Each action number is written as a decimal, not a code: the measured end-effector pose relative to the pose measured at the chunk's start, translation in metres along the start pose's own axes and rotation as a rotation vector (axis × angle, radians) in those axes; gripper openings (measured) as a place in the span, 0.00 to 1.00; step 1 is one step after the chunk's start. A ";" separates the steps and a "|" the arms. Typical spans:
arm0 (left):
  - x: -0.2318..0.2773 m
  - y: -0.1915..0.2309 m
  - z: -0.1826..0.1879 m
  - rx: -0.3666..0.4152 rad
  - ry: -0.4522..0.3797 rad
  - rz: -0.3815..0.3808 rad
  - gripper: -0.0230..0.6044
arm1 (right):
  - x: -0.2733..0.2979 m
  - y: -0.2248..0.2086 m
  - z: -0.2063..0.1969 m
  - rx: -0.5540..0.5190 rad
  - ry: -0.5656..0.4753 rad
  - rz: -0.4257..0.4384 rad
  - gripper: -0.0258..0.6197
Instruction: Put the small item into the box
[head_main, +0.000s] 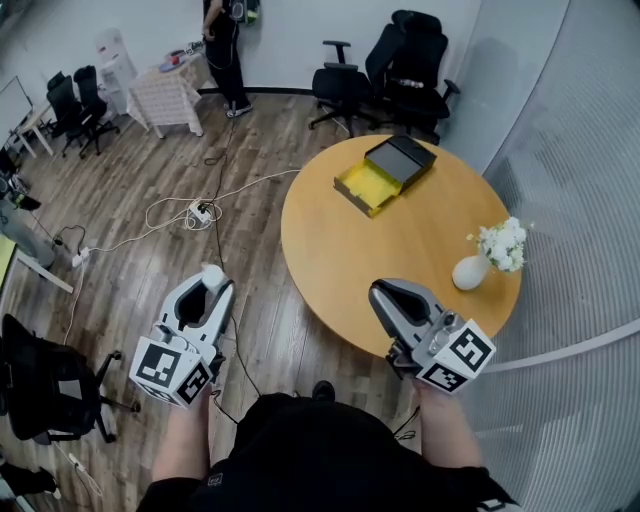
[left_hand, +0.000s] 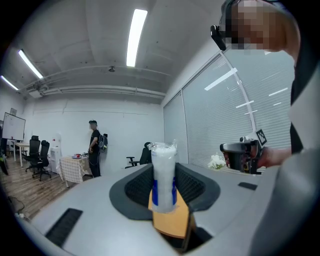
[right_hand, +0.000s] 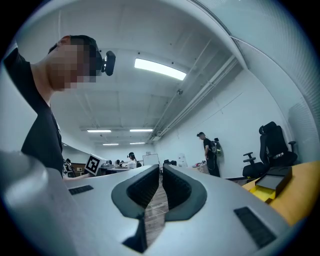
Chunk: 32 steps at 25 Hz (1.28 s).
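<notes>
Packet (left_hand: 163, 175) is sitting clamped upright between the left fingers (left_hand: 136, 189), well away from the desk (head_main: 400, 255). The right fingers (right_hand: 145, 187) are resting nearly together, empty. Any slackening risks dropping it short of the box (head_main: 368, 184).

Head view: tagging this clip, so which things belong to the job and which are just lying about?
Job: small white packet in the left gripper; yellow box with dark lid.
Lying about: vase of white flowers; office chairs; power strip.

No legible text, brand or number anywhere; blue band on small packet (left_hand: 163, 172) unreadable.
</notes>
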<state>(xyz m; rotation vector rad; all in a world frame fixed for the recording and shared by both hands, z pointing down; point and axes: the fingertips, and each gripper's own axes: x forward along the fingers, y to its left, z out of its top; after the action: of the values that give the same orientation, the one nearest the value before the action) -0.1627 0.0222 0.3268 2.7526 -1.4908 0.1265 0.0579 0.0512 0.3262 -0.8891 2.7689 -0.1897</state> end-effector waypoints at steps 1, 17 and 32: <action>0.003 0.002 0.003 0.003 -0.008 0.009 0.26 | 0.000 -0.004 0.002 -0.004 -0.003 0.000 0.10; 0.087 0.060 -0.008 -0.027 -0.037 -0.026 0.26 | 0.053 -0.081 -0.008 -0.019 0.029 -0.041 0.10; 0.211 0.199 -0.010 -0.055 0.014 -0.187 0.26 | 0.194 -0.169 -0.023 0.024 0.071 -0.192 0.10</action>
<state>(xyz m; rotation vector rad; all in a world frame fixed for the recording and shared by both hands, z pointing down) -0.2149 -0.2629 0.3464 2.8218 -1.2064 0.1003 -0.0074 -0.1978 0.3468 -1.1632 2.7367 -0.2919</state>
